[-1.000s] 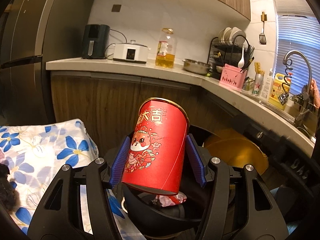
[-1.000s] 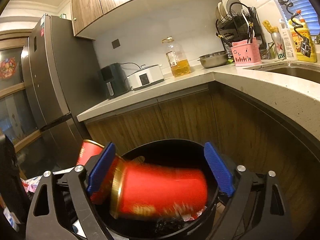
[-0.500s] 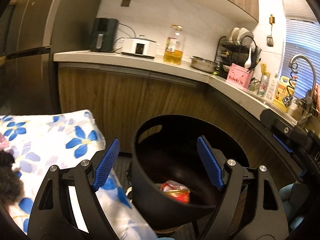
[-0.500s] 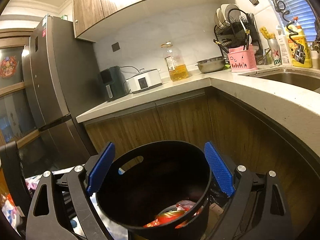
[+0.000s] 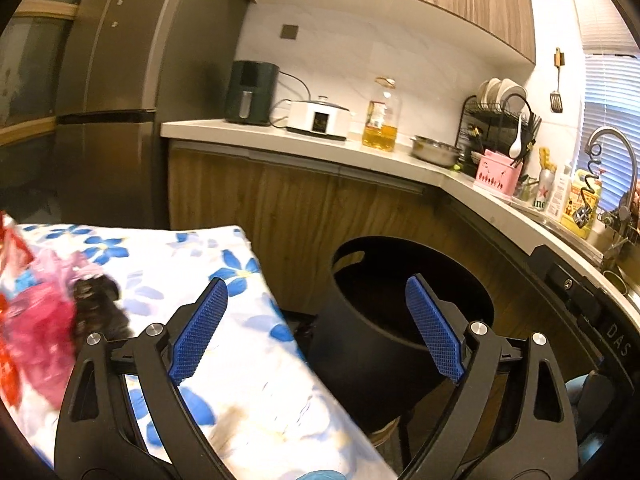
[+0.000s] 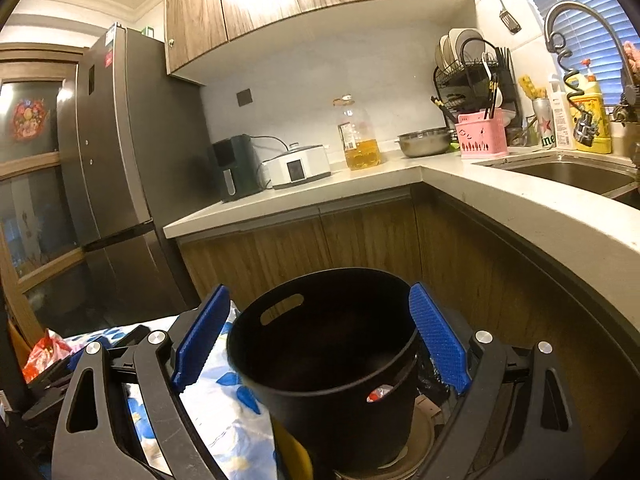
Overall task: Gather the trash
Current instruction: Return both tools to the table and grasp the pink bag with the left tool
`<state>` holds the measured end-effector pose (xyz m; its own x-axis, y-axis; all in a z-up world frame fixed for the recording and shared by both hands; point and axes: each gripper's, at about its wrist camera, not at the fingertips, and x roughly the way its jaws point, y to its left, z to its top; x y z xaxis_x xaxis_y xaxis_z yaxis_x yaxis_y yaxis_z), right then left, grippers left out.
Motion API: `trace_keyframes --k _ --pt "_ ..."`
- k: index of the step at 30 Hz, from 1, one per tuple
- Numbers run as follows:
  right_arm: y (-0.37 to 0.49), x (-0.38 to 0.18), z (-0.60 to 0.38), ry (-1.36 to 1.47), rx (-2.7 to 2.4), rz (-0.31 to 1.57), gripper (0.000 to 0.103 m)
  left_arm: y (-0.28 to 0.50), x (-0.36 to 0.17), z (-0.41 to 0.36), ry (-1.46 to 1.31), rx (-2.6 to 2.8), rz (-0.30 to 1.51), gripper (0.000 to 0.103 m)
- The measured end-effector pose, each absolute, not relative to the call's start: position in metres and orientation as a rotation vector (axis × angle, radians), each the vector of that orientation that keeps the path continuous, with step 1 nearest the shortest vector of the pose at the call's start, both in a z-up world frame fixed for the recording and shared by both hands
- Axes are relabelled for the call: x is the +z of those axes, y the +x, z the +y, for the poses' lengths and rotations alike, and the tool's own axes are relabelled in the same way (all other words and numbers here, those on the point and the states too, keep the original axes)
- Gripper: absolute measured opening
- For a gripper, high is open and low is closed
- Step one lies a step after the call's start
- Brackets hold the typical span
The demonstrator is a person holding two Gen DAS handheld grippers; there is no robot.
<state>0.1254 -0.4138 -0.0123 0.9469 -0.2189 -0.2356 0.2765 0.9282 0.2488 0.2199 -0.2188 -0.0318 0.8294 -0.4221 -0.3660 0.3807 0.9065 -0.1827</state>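
Observation:
A black round bin stands on the floor by the wooden cabinets. My left gripper hovers before it, over the edge of the flowered tablecloth; its jaws are opening and nothing is between them. A blurred heap of pink and red wrappers with a dark clump lies on the cloth at the far left. In the right wrist view the bin fills the gap of my open right gripper, whose pads stay clear of its wall. A scrap of red trash shows through the bin's side slot.
An L-shaped counter wraps around the bin, carrying an oil bottle, a white cooker, a pink caddy and a sink. A tall fridge stands at the left. A red wrapper lies on the table.
The red can left my left gripper and dropped into the bin. The left jaws spread wider and swung left toward the table. Both grippers drew back from the bin.

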Motion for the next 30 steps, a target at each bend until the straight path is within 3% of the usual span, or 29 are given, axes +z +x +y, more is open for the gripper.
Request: trace_keyframes --k 14,30 --pt "0.096 -0.025 -0.356 0.28 -0.171 0.243 0.088 0.158 -0.043 -0.131 -0.074 -0.211 0.366 0.089" --pt "0.121 -0.045 -0.281 0.217 -0.028 0.315 0.088 0.168 -0.059 -0.049 -0.115 -0.057 0.38 0.089"
